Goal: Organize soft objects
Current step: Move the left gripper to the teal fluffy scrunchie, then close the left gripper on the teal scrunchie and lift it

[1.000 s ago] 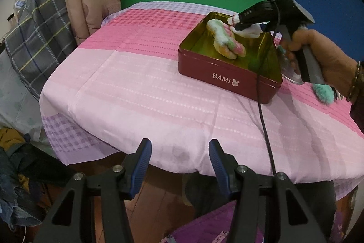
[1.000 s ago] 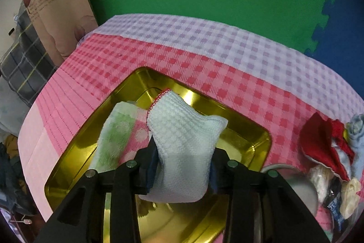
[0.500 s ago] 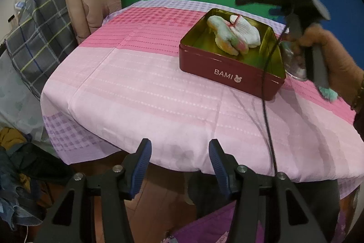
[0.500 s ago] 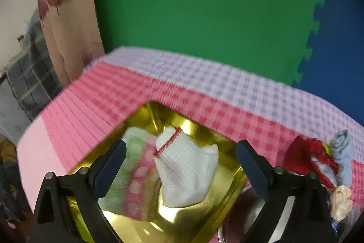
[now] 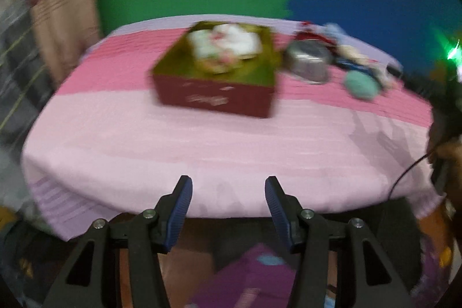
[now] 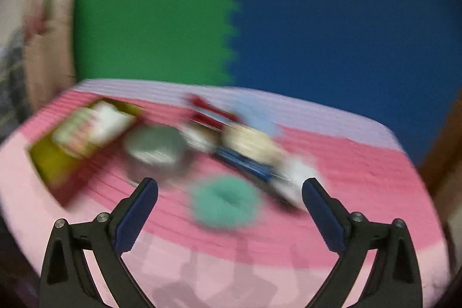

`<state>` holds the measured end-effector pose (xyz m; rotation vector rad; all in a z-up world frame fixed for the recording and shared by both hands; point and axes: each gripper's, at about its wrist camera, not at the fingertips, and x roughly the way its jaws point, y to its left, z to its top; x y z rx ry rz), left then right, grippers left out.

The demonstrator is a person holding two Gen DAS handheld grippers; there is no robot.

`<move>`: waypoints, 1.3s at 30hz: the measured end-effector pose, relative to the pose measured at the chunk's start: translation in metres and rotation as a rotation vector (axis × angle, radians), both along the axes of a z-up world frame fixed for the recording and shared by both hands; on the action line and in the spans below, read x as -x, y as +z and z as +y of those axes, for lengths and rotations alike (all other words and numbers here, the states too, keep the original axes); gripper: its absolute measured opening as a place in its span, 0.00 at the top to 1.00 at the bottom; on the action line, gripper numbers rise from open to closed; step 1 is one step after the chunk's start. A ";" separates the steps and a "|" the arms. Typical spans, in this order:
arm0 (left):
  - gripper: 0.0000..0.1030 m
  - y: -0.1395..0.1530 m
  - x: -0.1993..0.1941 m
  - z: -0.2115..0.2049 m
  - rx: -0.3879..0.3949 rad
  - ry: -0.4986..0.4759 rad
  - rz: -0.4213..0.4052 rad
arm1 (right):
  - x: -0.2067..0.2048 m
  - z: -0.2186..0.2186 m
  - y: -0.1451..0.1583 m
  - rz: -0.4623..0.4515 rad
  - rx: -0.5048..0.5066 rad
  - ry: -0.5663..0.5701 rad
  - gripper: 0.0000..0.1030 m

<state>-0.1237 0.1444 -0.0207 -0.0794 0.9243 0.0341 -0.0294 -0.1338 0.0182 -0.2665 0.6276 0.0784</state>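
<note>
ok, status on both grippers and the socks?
Right gripper wide open, empty, jaws just opened. Left gripper open, empty. White sock in tin. Teal item ahead, nothing blocking.

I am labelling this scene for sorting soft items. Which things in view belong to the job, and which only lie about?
Belong to the job:
- red tin with two soft items already inside
- white sock in the tin
- teal fluffy item
- pile of soft items
- right tongs, open and empty

Only lying about:
- metal bowl
- pink tablecloth
</note>
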 end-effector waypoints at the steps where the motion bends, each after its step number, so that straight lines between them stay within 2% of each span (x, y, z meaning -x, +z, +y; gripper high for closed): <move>1: 0.48 0.005 -0.002 -0.008 0.019 -0.041 -0.010 | 0.001 -0.021 -0.004 0.006 0.031 -0.050 0.03; 7: 0.48 0.025 -0.049 -0.064 0.118 -0.263 -0.030 | -0.017 -0.127 -0.025 0.049 0.163 -0.310 0.03; 9: 0.48 0.026 -0.073 -0.091 0.097 -0.335 -0.032 | -0.024 -0.152 -0.033 0.072 0.141 -0.350 0.03; 11: 0.48 0.024 -0.095 -0.117 0.074 -0.399 -0.035 | -0.025 -0.166 -0.032 0.081 0.078 -0.366 0.03; 13: 0.48 0.020 -0.119 -0.136 0.092 -0.452 -0.022 | -0.026 -0.173 -0.030 0.076 0.018 -0.361 0.03; 15: 0.48 0.013 -0.143 -0.154 0.122 -0.497 0.002 | -0.027 -0.172 -0.031 0.079 0.002 -0.348 0.03; 19: 0.48 -0.005 -0.191 -0.183 0.113 -0.496 0.049 | -0.017 -0.172 -0.028 0.049 -0.033 -0.303 0.03; 26: 0.48 -0.036 -0.236 -0.194 0.164 -0.441 0.151 | -0.012 -0.176 -0.026 0.035 -0.089 -0.254 0.03; 36: 0.46 -0.055 -0.263 -0.203 0.118 -0.396 0.161 | -0.009 -0.175 -0.025 0.024 -0.117 -0.207 0.03; 39: 0.44 -0.058 -0.267 -0.213 0.074 -0.404 0.140 | -0.009 -0.174 -0.025 0.022 -0.121 -0.200 0.03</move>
